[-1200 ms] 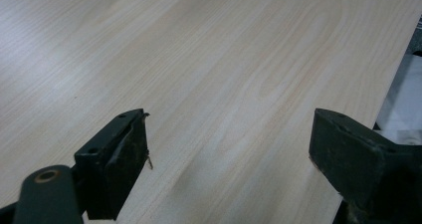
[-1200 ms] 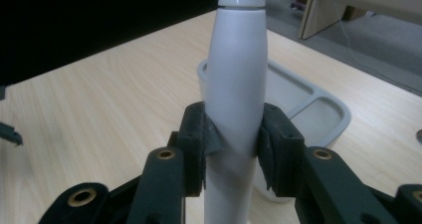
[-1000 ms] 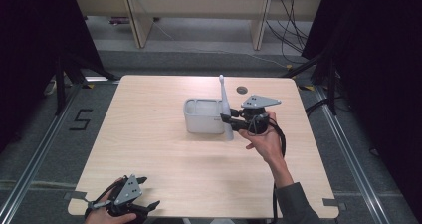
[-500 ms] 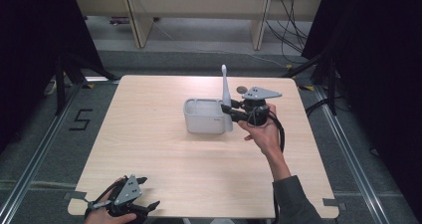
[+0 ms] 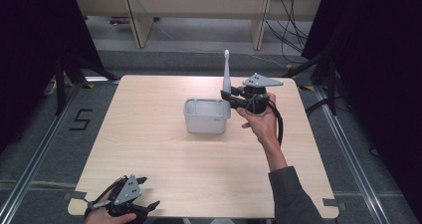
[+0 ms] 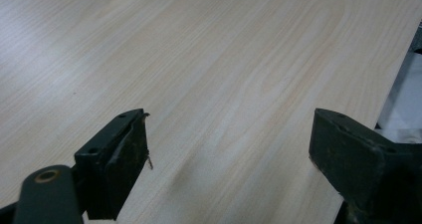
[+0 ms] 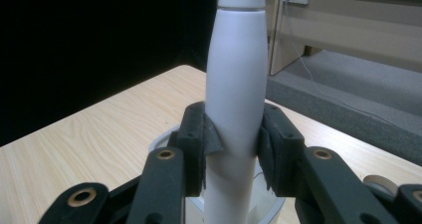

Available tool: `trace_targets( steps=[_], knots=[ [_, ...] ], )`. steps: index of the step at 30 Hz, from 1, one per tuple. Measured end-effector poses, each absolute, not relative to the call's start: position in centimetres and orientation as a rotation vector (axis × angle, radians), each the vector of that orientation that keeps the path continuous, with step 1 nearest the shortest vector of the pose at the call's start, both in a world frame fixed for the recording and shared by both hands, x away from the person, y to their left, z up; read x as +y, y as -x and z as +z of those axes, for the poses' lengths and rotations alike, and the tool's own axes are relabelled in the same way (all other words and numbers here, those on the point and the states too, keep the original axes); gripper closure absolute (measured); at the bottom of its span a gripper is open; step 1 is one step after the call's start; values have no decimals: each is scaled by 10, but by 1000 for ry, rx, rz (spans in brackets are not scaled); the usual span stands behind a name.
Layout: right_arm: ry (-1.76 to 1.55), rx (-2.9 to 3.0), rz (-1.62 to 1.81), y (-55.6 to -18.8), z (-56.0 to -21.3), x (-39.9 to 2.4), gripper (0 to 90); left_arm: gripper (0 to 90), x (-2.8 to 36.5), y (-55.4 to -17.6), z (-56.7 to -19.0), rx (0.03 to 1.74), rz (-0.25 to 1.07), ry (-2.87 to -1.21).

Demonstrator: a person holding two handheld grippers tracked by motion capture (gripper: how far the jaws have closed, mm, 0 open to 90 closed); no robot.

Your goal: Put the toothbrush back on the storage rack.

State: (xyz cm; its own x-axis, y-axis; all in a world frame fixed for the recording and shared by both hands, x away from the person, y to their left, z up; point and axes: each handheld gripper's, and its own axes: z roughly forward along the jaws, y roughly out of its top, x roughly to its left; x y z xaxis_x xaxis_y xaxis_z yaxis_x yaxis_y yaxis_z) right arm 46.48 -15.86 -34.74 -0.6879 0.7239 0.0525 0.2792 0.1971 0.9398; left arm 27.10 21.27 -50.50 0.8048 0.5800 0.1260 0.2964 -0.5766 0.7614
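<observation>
At the near left corner of the table we rest the left gripper with its jaws spread wide over bare wood, holding nothing, and it is best left there, out of the way. Near the middle sits the white tub, open at the top. At its right wall the right gripper is clamped on the thick lower body of a white electric toothbrush, which stands upright, head up. We judge the step to be standing it in the tub: keep it vertical, lower it slowly clear of the rim, and release only once it rests.
</observation>
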Motion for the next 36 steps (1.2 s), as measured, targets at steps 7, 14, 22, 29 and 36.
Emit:
trace_targets(
  steps=[7, 14, 22, 29, 36],
  knots=[
    [-934, 2062, 1488, -472, -347, -155, 666, 150, 213, -271, -505, 642, 470, -2211],
    [-938, 2035, 1491, -483, -352, -151, 666, 149, 213, -271, -505, 642, 471, -2210],
    [-985, 2013, 1505, -494, -359, -151, 666, 149, 213, -271, -505, 641, 472, -2209],
    [-1002, 1984, 1496, -501, -365, -149, 665, 149, 213, -271, -504, 639, 464, -2225],
    [-1055, 1985, 1516, -504, -369, -147, 665, 149, 212, -270, -505, 633, 452, -2240]
  ],
)
